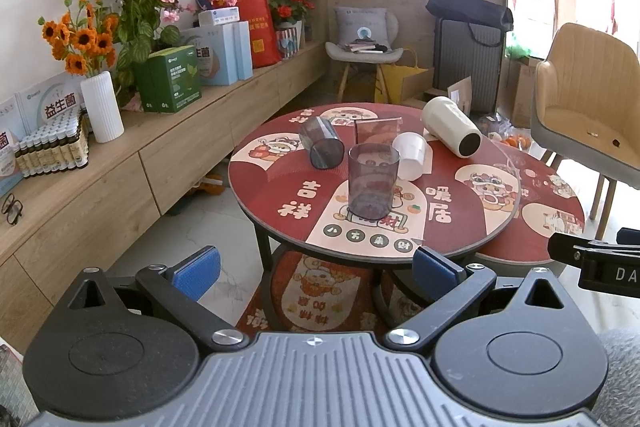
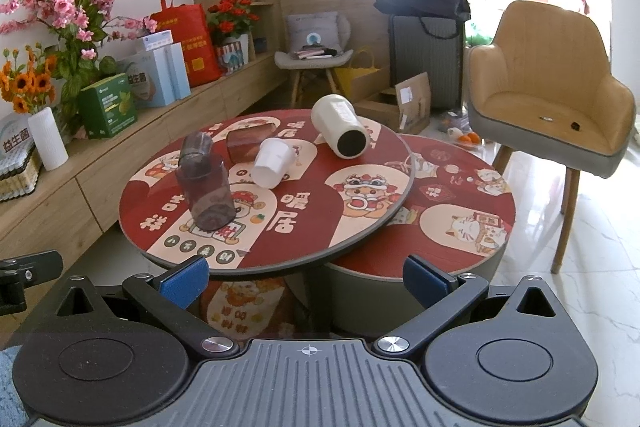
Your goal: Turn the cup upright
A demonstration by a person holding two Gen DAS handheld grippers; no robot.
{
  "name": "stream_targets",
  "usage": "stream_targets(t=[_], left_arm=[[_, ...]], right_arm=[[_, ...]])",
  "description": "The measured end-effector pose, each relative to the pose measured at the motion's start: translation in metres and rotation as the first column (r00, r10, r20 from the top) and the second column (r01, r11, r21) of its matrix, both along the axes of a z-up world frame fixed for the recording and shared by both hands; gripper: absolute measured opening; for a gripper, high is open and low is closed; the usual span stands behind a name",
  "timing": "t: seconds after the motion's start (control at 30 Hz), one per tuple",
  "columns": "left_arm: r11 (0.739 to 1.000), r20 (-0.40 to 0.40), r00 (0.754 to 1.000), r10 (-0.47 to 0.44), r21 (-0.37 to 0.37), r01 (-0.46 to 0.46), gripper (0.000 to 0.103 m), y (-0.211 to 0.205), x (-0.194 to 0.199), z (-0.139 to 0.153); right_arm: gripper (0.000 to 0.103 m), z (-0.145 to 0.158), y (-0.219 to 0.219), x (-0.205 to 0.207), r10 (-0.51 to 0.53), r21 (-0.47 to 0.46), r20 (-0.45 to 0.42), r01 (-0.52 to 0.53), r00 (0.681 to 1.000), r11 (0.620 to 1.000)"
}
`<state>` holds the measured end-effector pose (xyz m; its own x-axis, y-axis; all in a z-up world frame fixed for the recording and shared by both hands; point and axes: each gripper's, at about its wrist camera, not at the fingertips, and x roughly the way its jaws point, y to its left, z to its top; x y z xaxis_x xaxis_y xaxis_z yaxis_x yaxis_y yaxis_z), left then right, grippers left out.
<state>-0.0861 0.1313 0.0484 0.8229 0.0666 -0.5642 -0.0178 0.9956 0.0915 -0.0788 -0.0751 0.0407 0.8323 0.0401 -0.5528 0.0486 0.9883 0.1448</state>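
Round red tabletop (image 1: 280, 195) carries five items. One smoky transparent cup (image 1: 373, 183) stands upright near the front edge. A second smoky cup (image 1: 321, 143) lies on its side behind it. White plastic cup (image 1: 411, 155), cream tumbler (image 1: 452, 131) and brown box (image 1: 376, 131) lie farther back. Left hand-held gripper (image 1: 316, 269) and right hand-held gripper (image 2: 306, 277) are both released, short of the tabletop, grasping nothing.

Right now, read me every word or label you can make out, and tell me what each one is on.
"吉祥": round table top.
"暖居": same table top.
"财": table top, under the upright smoky cup.
"益生菌": white box on the sideboard.
"DA", cut off: black device at the frame edge.
Green box and red bag: print too small to read.
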Motion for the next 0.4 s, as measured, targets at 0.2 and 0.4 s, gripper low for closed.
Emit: stream_targets(t=[0.2,0.4], left_arm=[[1.0,0.005,1.0,-0.002,0.003,0.002,0.103,-0.0024,-0.0008,-0.0008],[1.0,0.009,1.0,-0.002,0.003,0.002,0.103,-0.0026,-0.001,-0.0006]], right_arm=[[0.103,0.0008,0.0022,0.0005,-0.001,-0.001,0.0,0.001,1.0,1.0],[0.103,0.0015,0.0013,0.0,-0.002,-0.001,0.001,0.002,1.0,1.0]])
